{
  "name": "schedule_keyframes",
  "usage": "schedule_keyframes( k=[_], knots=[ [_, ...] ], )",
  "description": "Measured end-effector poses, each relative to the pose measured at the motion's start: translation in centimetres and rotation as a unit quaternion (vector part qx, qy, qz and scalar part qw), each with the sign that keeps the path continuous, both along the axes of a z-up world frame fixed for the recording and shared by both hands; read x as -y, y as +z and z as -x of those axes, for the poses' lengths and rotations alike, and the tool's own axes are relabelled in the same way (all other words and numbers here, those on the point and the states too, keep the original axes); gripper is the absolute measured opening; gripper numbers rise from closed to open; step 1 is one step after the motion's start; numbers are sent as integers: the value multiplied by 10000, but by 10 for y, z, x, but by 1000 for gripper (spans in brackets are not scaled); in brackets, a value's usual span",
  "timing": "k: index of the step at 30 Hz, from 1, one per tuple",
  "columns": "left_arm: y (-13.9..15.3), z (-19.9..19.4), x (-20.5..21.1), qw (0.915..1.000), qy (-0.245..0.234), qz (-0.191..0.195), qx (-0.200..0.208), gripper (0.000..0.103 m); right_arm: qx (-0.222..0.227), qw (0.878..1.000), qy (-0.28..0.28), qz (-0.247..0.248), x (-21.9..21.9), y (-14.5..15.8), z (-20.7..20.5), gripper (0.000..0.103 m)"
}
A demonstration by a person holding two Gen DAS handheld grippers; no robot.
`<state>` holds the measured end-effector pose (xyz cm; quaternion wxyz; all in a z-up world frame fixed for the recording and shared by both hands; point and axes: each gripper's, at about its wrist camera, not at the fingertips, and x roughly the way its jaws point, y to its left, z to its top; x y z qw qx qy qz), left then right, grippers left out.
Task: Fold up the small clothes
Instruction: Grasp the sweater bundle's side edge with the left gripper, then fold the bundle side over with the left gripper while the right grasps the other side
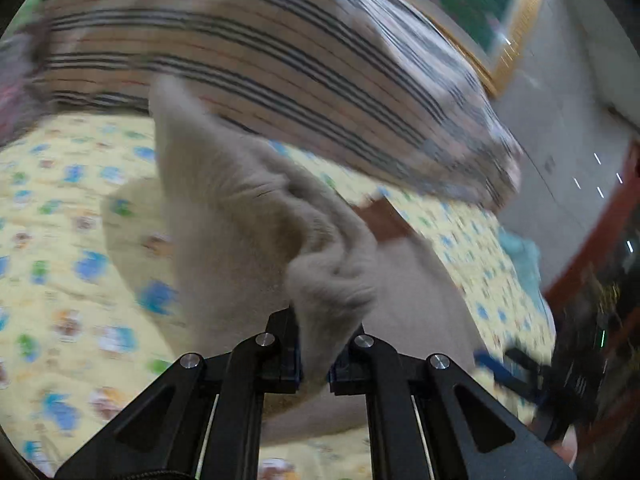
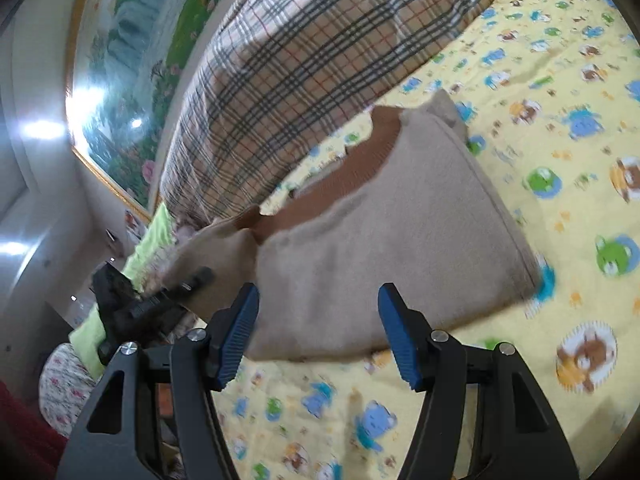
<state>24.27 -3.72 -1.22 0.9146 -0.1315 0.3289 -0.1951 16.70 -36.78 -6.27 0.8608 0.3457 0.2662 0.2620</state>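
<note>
A small beige knit garment [image 2: 384,232] with a brown ribbed collar [image 2: 352,168] lies on the yellow cartoon-print bed sheet [image 2: 560,80]. My left gripper [image 1: 314,344] is shut on a bunched part of the beige garment [image 1: 256,216] and lifts it off the sheet. It also shows in the right wrist view [image 2: 188,284] at the garment's left end. My right gripper [image 2: 318,332] is open and empty, its blue pads [image 2: 240,332] just short of the garment's near edge. It shows blurred in the left wrist view [image 1: 508,368].
A plaid pillow or quilt [image 2: 304,64] lies along the far side of the bed, also in the left wrist view [image 1: 280,52]. A framed landscape picture [image 2: 132,60] hangs behind it. A green cloth [image 2: 148,240] and a floral item [image 2: 64,384] lie at the left.
</note>
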Motion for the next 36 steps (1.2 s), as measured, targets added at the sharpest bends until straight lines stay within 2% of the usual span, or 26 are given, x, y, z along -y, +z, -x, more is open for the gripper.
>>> schedule_keyframes(
  k=[2, 5, 6, 8, 10, 13, 18, 19, 21, 23, 27, 29, 33, 36],
  knots=[
    [-18, -4, 25, 9990, -366, -206, -176, 7, 13, 9999, 129, 11, -3, 10, -14, 63],
    [-39, -8, 37, 9972, -506, -378, -398, 7, -168, 9975, 666, -146, -15, 22, -54, 65],
    [-42, -8, 37, 9971, -508, -344, -444, 7, -253, 9956, 875, -206, -21, 23, -68, 74],
    [-46, -11, 32, 9973, -501, -168, -518, 7, -525, 9900, 1302, -130, -38, 24, -103, 82],
    [-46, -13, 28, 9973, -510, -53, -533, 7, -699, 9854, 1548, 86, -55, 24, -130, 82],
    [-46, -18, 25, 9967, -541, 26, -601, 7, -1010, 9741, 2021, -76, -84, 18, -174, 82],
    [-48, -17, 21, 9967, -500, 86, -630, 7, -1383, 9632, 2300, -146, -125, 7, -228, 81],
    [-48, -16, 21, 9967, -496, 71, -637, 7, -1439, 9614, 2340, -190, -134, 5, -239, 78],
    [-48, -16, 23, 9968, -484, 14, -629, 7, -1510, 9609, 2304, -281, -142, 2, -251, 41],
    [-43, -15, 26, 9971, -476, -65, -597, 7, -1529, 9591, 2347, -399, -146, 0, -255, 20],
    [-25, -8, 36, 9974, -570, -51, -428, 7, -1108, 9677, 2229, -391, -132, 23, -239, 18],
    [-13, -6, 50, 9967, -714, 93, -363, 7, -923, 9730, 2080, -376, -115, 37, -231, 18],
    [3, -6, 87, 9929, -1118, 324, -263, 8, -627, 9835, 1689, -186, -62, 65, -215, 17],
    [-5, -9, 128, 9887, -1435, 269, -330, 8, -647, 9888, 1346, 23, -20, 69, -207, 17]
  ],
)
